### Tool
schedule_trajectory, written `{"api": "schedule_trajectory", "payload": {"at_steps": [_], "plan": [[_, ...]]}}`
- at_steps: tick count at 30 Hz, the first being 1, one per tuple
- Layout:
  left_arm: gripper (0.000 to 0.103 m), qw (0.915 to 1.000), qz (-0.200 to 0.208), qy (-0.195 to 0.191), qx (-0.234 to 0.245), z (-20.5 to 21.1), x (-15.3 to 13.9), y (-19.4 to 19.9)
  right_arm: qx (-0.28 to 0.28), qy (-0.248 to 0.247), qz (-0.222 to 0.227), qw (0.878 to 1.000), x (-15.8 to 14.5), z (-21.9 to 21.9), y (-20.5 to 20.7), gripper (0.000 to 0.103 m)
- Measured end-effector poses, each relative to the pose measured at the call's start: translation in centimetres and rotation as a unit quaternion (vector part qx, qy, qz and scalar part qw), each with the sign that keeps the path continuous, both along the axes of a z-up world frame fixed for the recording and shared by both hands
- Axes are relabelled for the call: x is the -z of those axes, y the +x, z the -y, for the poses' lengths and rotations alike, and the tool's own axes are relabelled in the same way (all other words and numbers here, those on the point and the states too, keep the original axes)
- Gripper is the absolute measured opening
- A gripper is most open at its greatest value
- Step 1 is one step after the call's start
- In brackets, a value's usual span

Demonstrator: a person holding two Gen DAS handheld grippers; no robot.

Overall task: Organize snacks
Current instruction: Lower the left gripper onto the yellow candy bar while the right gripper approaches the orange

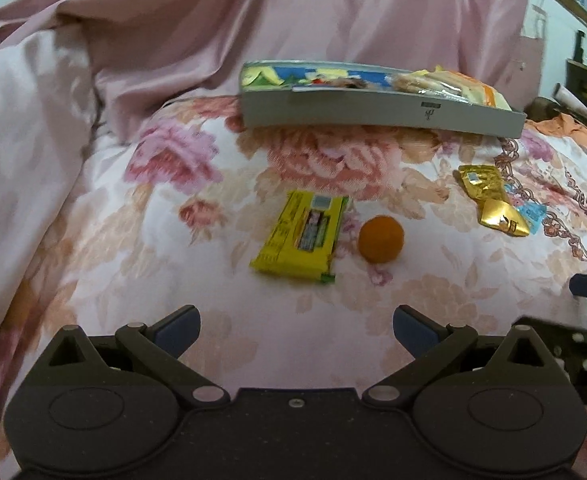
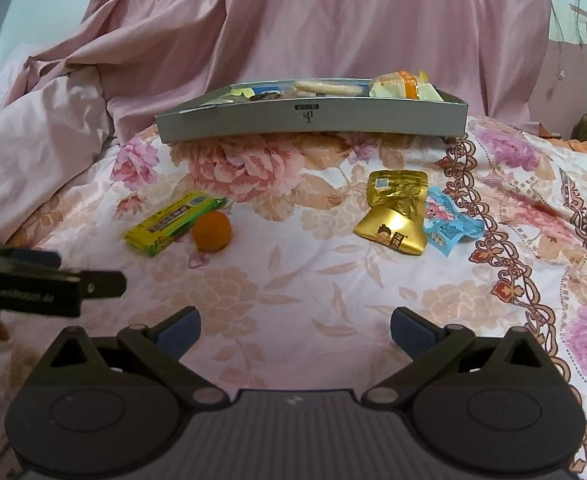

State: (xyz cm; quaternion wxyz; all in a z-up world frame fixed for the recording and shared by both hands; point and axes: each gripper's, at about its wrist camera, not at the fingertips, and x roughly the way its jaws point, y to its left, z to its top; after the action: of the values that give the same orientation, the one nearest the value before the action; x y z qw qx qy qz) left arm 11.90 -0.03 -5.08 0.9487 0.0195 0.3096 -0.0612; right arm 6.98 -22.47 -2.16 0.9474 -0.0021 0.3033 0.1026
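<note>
Ahead of left claw [image 1: 296, 330] (spread, empty), yellow bar [image 1: 300, 242], orange [image 1: 381, 243]

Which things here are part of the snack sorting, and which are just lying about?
Job:
grey box with snacks already inside
yellow snack bar
orange fruit
gold pouch
blue candy wrapper
left gripper and right gripper, both open

Lying about:
floral bedspread
pink sheet
orange cloth

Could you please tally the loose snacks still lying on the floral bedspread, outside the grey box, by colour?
Yellow: 1, the flat yellow wrapped snack bar
Orange: 1, the small round orange fruit
Gold: 1, the shiny gold foil pouch
Light blue: 1, the small light-blue candy packet
Total: 4
</note>
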Motion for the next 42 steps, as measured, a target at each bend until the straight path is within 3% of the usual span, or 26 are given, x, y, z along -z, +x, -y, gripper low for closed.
{"api": "schedule_trajectory", "payload": {"at_steps": [5,12,21,29,37,42], "plan": [[0.102,0.9998,0.006,0.002,0.017,-0.6,0.2,2.0,-0.019,-0.01,-0.002,1.0,0.3,-0.4,0.4,0.103],[0.102,0.9999,0.008,0.006,0.003,-1.9,0.2,4.7,-0.065,-0.087,0.047,0.993,0.7,-1.8,0.8,0.103],[0.102,0.9998,0.007,0.014,0.012,-1.8,0.5,6.7,-0.095,-0.122,0.038,0.987,1.2,-2.9,4.1,0.103],[0.102,0.9966,0.001,0.008,0.083,-1.6,-0.1,8.5,-0.159,-0.145,0.076,0.974,1.0,-4.6,6.0,0.102],[0.096,0.9918,0.0,0.041,0.121,-0.5,0.2,8.7,-0.175,-0.122,0.077,0.974,1.1,-5.8,8.8,0.086],[0.087,0.9929,-0.011,0.008,0.118,-1.0,0.5,9.3,-0.196,-0.133,0.081,0.968,1.7,-6.5,9.0,0.079]]}}
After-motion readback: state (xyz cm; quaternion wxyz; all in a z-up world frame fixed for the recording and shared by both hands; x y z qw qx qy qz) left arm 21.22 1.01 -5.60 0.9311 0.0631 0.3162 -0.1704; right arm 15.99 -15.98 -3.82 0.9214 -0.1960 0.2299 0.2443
